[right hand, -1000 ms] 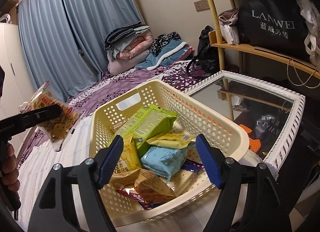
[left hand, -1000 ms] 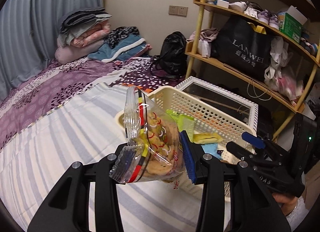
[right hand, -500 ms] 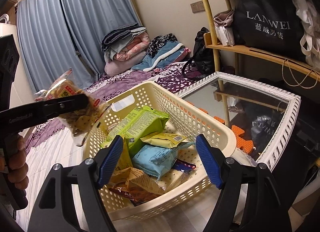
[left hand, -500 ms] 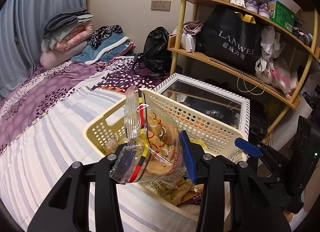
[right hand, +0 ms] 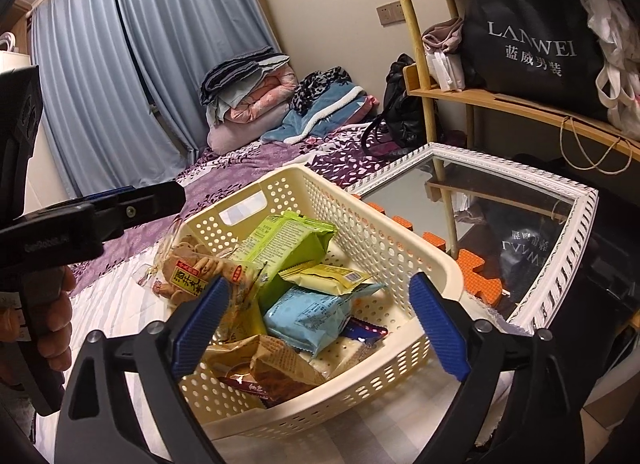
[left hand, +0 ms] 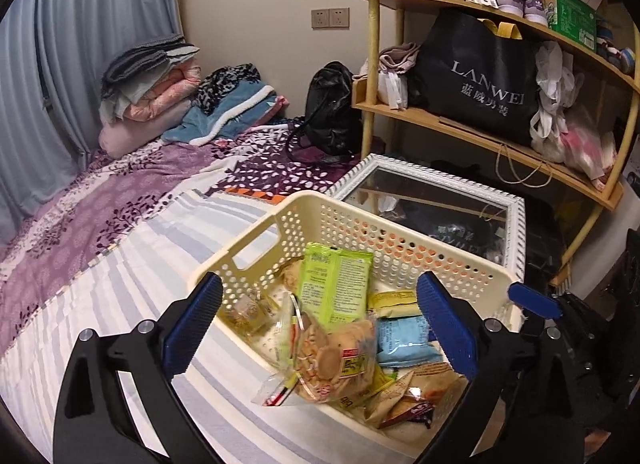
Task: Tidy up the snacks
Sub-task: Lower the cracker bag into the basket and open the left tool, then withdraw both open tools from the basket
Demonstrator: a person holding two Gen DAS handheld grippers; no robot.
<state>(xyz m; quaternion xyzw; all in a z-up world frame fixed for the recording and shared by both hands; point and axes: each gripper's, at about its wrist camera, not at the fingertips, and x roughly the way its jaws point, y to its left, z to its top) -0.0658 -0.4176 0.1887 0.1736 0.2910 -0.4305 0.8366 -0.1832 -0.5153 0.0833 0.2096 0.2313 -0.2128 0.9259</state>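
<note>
While the left gripper (left hand: 320,316) hangs over the near-left corner of the cream perforated basket (left hand: 400,240), its blue-padded jaws are opening wide and grip nothing. Below them the clear bag of round crackers (left hand: 332,360) lies tipped against the basket's near wall, one crimped end poking out over the rim onto the striped bedsheet (left hand: 120,304); no pad touches it. From the right wrist view that bag (right hand: 196,272) leans at the basket's left side, partly over the edge.

Moving rightward inside the basket: a green packet (right hand: 288,240) propped up on the pile, a yellow packet (right hand: 328,274) under its lower edge, a light blue packet (right hand: 312,314) in front of that, and brown wrappers (right hand: 272,368) at the near wall. The right gripper (right hand: 316,328) hovers at the basket's near side, its jaws also opening, with only the pile seen between them and nothing clamped.

Judging from this, the sorting looks nearly finished: no loose snack shows on the bed around the basket. What seems left is nudging the cracker bag fully inside. Further right, the white-framed mirror (right hand: 560,232) lies just beside the basket.
</note>
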